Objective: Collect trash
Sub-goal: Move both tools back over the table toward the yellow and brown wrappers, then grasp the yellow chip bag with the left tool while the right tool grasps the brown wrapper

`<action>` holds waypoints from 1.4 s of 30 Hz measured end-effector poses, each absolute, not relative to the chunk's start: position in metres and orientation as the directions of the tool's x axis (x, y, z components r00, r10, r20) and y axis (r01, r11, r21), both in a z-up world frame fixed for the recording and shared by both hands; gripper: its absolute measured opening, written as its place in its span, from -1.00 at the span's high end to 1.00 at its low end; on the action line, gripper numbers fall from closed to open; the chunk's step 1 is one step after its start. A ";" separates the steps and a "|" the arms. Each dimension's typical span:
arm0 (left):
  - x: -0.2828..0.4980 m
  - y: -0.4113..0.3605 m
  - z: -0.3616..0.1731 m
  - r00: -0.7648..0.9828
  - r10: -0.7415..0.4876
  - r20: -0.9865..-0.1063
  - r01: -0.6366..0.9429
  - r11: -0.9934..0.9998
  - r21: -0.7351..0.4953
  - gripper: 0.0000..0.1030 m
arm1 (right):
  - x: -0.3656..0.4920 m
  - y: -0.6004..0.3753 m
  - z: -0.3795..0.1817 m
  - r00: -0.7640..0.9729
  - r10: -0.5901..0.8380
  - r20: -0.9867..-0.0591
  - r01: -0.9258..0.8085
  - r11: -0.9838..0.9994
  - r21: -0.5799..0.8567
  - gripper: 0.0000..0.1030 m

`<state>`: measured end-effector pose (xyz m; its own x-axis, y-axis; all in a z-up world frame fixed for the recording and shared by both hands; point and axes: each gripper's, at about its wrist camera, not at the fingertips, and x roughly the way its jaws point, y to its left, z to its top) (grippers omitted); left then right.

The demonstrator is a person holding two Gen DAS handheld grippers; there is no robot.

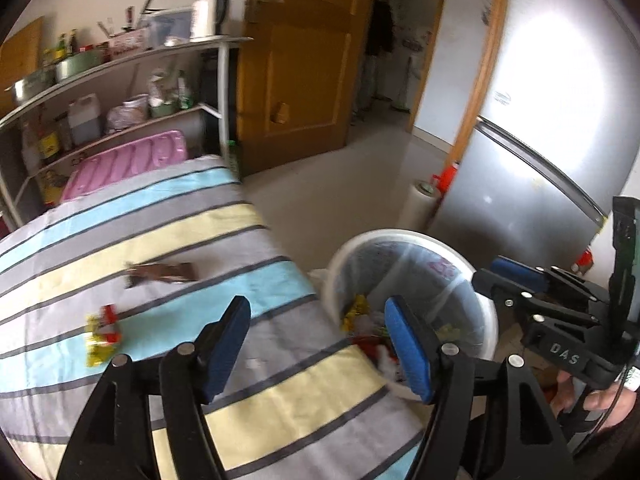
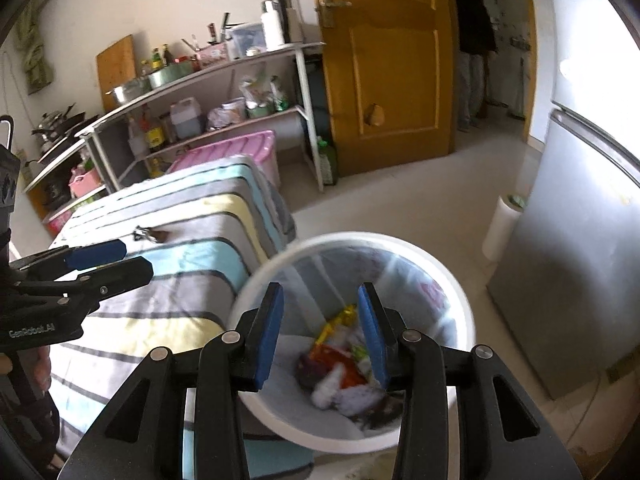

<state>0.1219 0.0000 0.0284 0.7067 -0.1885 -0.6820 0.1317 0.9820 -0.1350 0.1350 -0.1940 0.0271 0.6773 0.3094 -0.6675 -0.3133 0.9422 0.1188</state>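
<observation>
A white bin [image 1: 486,304] lined with a clear bag stands on the floor beside the striped table; it also shows in the right wrist view [image 2: 466,312], holding several wrappers [image 2: 340,364]. A brown wrapper [image 1: 162,272] and a yellow-red wrapper [image 1: 102,334] lie on the striped cloth [image 1: 120,220]. The brown wrapper shows in the right wrist view [image 2: 152,234] too. My left gripper [image 1: 316,350] is open and empty above the table's edge. My right gripper [image 2: 320,332] is open and empty above the bin's mouth; it also shows in the left wrist view [image 1: 516,276].
A metal shelf rack [image 2: 224,76] with bottles and pots stands behind the table, a pink box [image 2: 240,152] under it. A wooden door [image 2: 384,64] stands open ahead, a grey fridge [image 2: 580,240] at right, a white roll [image 2: 502,224] beside it.
</observation>
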 end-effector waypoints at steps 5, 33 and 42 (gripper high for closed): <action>0.113 0.037 0.031 0.728 -0.114 -0.676 0.051 0.992 -0.113 -0.43 | 0.139 -0.163 0.031 0.667 0.354 -0.655 -0.368 0.922 0.124 0.17; 0.112 0.149 -0.013 0.661 0.003 -0.750 -0.123 0.987 -0.105 -0.52 | 0.194 0.004 0.001 0.453 0.516 -0.727 -0.673 0.732 0.101 0.08; 0.127 0.161 -0.026 0.646 -0.014 -0.763 -0.144 0.980 -0.139 -0.52 | 0.218 0.038 -0.021 0.374 0.542 -0.752 -0.738 0.665 0.113 0.07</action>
<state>0.1266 0.1615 -0.0263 0.6457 -0.0136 -0.7635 -0.1438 0.9798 -0.1391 0.2177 0.0378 -0.0208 0.3738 0.5423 -0.7524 -0.7383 0.6650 0.1125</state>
